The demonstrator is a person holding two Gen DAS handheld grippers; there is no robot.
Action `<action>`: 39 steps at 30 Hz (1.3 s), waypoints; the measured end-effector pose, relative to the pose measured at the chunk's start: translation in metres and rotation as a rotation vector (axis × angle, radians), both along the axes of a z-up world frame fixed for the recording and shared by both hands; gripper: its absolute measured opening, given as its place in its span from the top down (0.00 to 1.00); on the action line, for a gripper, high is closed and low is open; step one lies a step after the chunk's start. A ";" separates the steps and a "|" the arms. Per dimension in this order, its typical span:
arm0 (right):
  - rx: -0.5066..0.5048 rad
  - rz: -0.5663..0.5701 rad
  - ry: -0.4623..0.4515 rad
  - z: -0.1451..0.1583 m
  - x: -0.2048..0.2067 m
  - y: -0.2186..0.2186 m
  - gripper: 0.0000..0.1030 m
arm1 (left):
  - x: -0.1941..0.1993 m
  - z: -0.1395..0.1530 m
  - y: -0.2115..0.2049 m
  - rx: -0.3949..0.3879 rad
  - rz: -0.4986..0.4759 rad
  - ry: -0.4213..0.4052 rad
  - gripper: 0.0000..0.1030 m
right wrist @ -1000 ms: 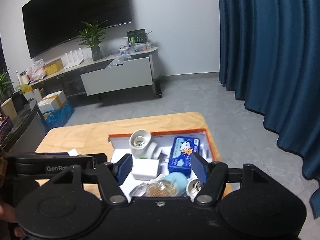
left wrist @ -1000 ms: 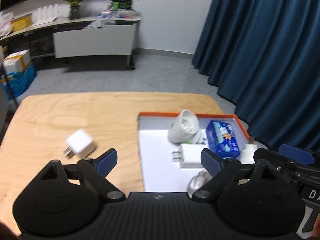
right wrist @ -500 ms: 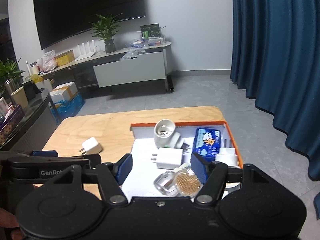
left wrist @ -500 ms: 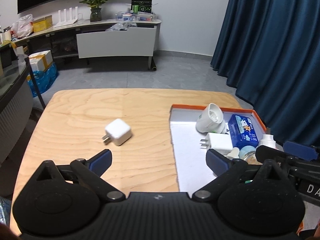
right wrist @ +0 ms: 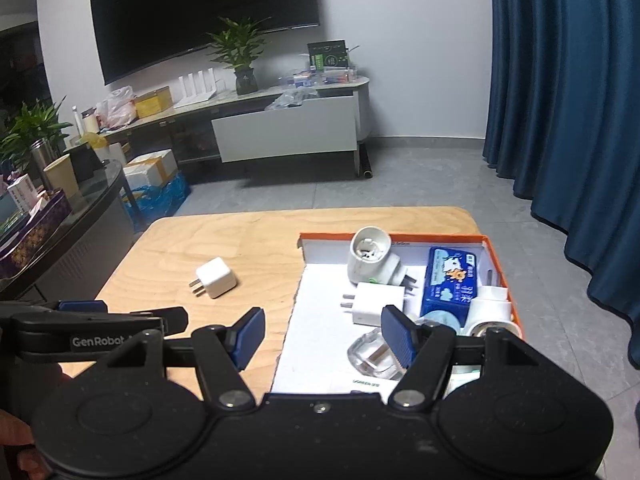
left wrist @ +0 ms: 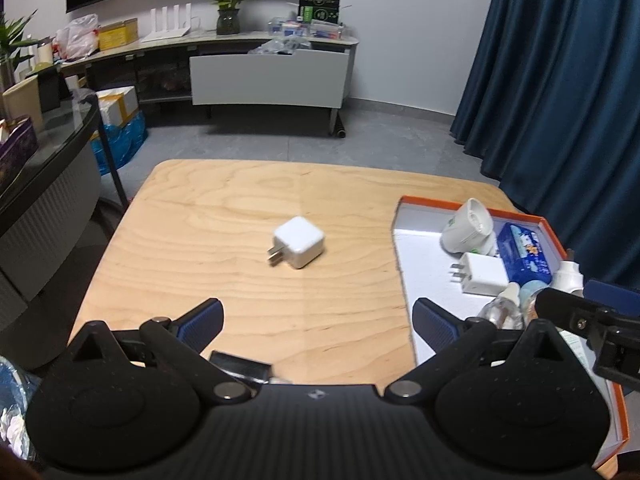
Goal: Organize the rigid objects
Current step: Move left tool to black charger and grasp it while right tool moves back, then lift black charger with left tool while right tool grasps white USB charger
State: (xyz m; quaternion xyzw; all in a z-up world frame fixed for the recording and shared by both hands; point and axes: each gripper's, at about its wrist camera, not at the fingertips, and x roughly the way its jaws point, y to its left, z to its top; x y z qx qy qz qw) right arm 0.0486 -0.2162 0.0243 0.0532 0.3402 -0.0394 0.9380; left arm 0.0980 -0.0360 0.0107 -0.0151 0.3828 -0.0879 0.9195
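A small white cube-shaped plug charger (left wrist: 299,242) is lying alone on the pale wooden table (left wrist: 224,208), well left of the orange-rimmed white box (left wrist: 424,280) holding the other white plugs and a blue packet (left wrist: 522,254). Its metal prongs are pointing toward the near-left. It is sitting straight ahead of the left gripper (left wrist: 316,318), which looks the nearer one; those jaws are standing wide and gripping nothing. The right gripper (right wrist: 322,334), also wide and empty, is hovering over the box's near-left edge.

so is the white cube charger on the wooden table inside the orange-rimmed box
No, the white cube charger lies on the bare wooden table, left of the orange-rimmed box.
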 end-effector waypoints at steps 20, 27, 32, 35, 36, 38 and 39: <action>0.046 0.065 0.059 -0.028 0.004 0.023 0.24 | -0.013 -0.051 0.066 0.020 0.064 0.074 0.00; 0.050 0.064 0.073 -0.034 0.008 0.025 0.24 | -0.009 -0.066 0.053 0.043 -0.001 0.057 0.00; 0.046 0.064 0.080 -0.038 0.011 0.025 0.24 | -0.008 -0.076 0.044 0.080 -0.028 0.010 0.03; 0.045 0.067 0.088 -0.040 0.014 0.027 0.24 | -0.009 -0.076 0.046 0.075 -0.023 -0.029 0.13; 0.044 0.069 0.090 -0.041 0.015 0.028 0.24 | -0.009 -0.075 0.046 0.071 -0.024 -0.040 0.17; 0.041 0.073 0.096 -0.042 0.017 0.031 0.24 | -0.009 -0.073 0.048 0.059 -0.035 -0.055 0.40; 0.040 0.078 0.098 -0.043 0.019 0.032 0.24 | -0.009 -0.072 0.048 0.063 -0.036 -0.059 0.40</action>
